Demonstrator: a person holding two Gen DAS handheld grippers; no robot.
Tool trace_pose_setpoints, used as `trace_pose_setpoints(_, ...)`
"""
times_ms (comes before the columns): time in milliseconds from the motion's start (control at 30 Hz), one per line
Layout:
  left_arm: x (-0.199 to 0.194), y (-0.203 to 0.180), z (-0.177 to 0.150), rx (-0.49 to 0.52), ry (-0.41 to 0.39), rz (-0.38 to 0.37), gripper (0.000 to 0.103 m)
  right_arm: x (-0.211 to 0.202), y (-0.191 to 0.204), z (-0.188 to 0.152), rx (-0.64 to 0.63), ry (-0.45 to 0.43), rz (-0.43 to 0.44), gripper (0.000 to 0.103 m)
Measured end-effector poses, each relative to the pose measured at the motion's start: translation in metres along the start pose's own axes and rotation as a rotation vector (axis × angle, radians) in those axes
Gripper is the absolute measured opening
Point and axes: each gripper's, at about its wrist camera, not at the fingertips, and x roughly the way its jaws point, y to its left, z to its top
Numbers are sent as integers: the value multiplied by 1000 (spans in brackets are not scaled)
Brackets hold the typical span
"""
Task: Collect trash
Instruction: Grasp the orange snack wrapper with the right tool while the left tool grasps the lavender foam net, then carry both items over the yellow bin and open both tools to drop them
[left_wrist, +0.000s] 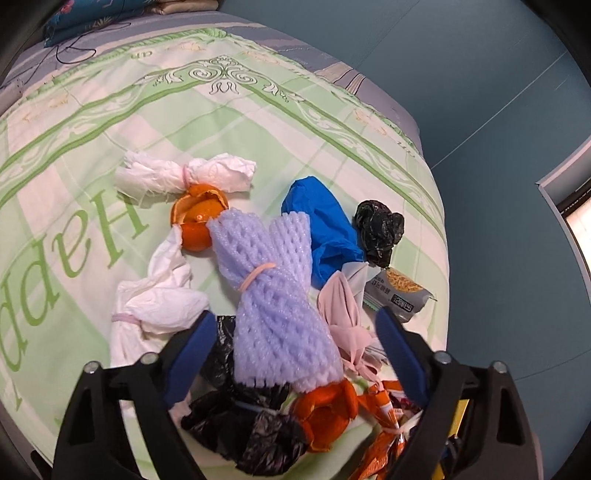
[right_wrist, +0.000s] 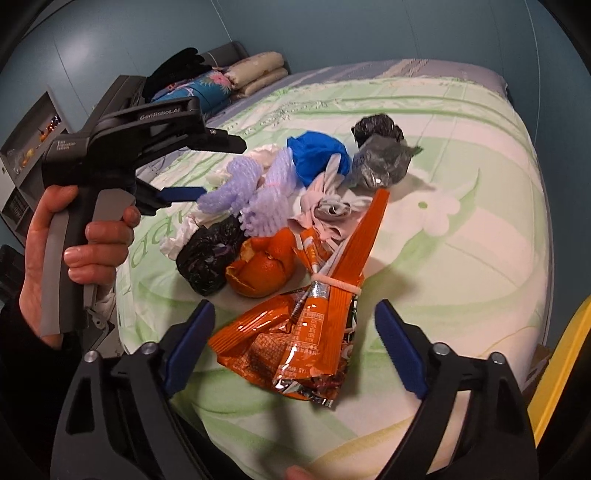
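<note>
Evidently the trash lies in one loose heap on the green-and-white bedspread (left_wrist: 110, 122), and the purple foam net (left_wrist: 273, 295) in its middle serves as the landmark. Both tools are spread wide with nothing pinched. The left gripper (left_wrist: 295, 354) hangs over the near end of that net, its blue pads either side of it but apart from it. The right gripper (right_wrist: 295, 343) straddles the orange snack bag (right_wrist: 295, 339), which lies on the near side of the net, again with clear gaps at both pads.

Judging by looks, everything here is light. The foam net is soft and springy; it would squash under the pads, so the tied waist under its pale rubber band (left_wrist: 258, 275) seems the firmest place to pinch. The snack bag is crinkled foil, probably slick and noisy, and its banded neck (right_wrist: 338, 286) looks the surest hold, since the flat panels may slide or buckle.

Just beside the net's near end sit a black plastic bag (left_wrist: 255, 439) and torn orange peel (left_wrist: 325, 413); the peel is brittle, curled and likely to shed pieces. Left of the net lie knotted white tissues (left_wrist: 155, 310), limp and easily crushed. Beyond the net are a second peel (left_wrist: 199, 221), a blue wad (left_wrist: 321, 232) and a small black wad (left_wrist: 378, 232), all compressible.
</note>
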Motion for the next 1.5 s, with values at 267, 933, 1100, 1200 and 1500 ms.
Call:
trace_pose_setpoints(267, 18, 1, -1, -1, 21, -27, 41, 18, -3, -4, 19, 75, 9, 48)
trace_pose_setpoints(933, -51, 13, -27, 18, -117, -162, 30, -26, 4, 2, 6, 15, 59, 36)
trace_pose_setpoints(1100, -78, 11, -40, 43, -153, -162, 30, -47, 9, 3, -23, -8, 63, 36)
trace_pose_setpoints(1200, -91, 10, -50, 60, -166, -161, 30, -61, 10, 3, -33, -17, 67, 36)
trace_pose_setpoints(1500, -118, -10, -89, 139, -179, -175, 30, -114, 8, -1, -63, -81, 7, 36)
